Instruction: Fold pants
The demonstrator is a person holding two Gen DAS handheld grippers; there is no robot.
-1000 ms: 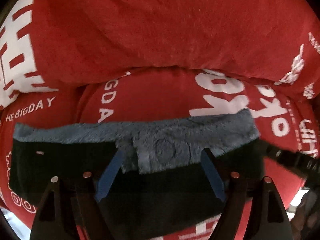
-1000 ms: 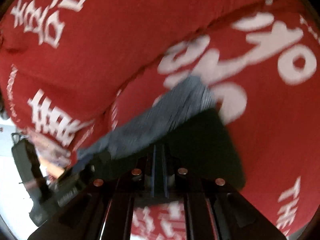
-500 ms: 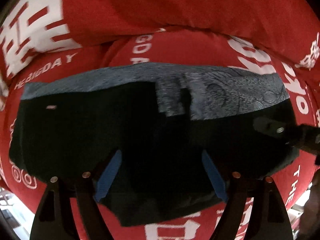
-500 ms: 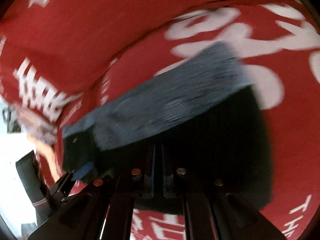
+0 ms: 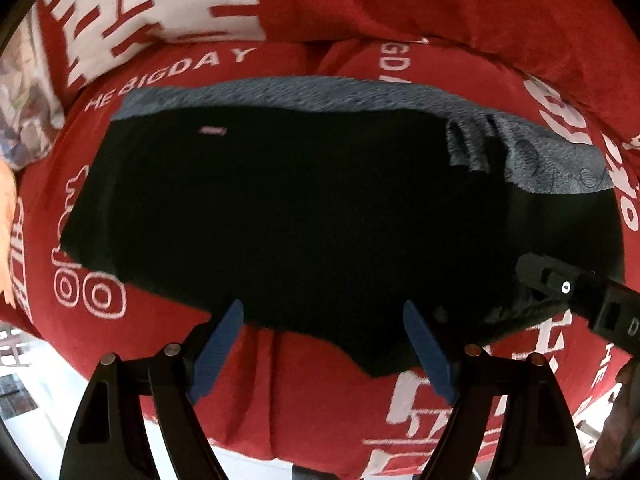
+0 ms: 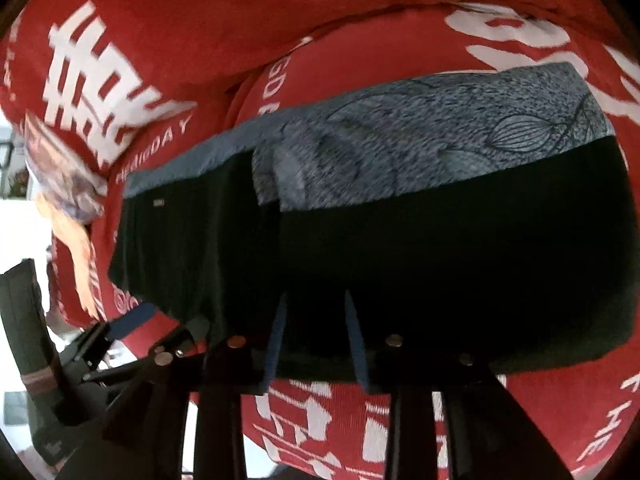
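The black pants (image 5: pixel 304 216) lie folded on the red cover, with a grey-blue patterned waistband (image 5: pixel 560 164) along the far edge. In the right wrist view the pants (image 6: pixel 460 272) fill the middle, and the waistband (image 6: pixel 420 140) runs along their far side. My left gripper (image 5: pixel 320 320) is open and empty, its blue pads at the pants' near edge. My right gripper (image 6: pixel 314 308) is partly open, its pads just over the near edge of the black cloth and holding nothing. The right gripper also shows in the left wrist view (image 5: pixel 576 292), at the pants' right corner.
A red cover with white lettering (image 5: pixel 460 12) spreads under and behind the pants, bulging up at the back. The left gripper (image 6: pixel 120 324) shows at the left of the right wrist view. A pale floor (image 5: pixel 36 392) lies below the near edge.
Both cameras have pulled back from the pants, so the whole folded piece shows. The right gripper was shut and has opened partway, letting go of the cloth.
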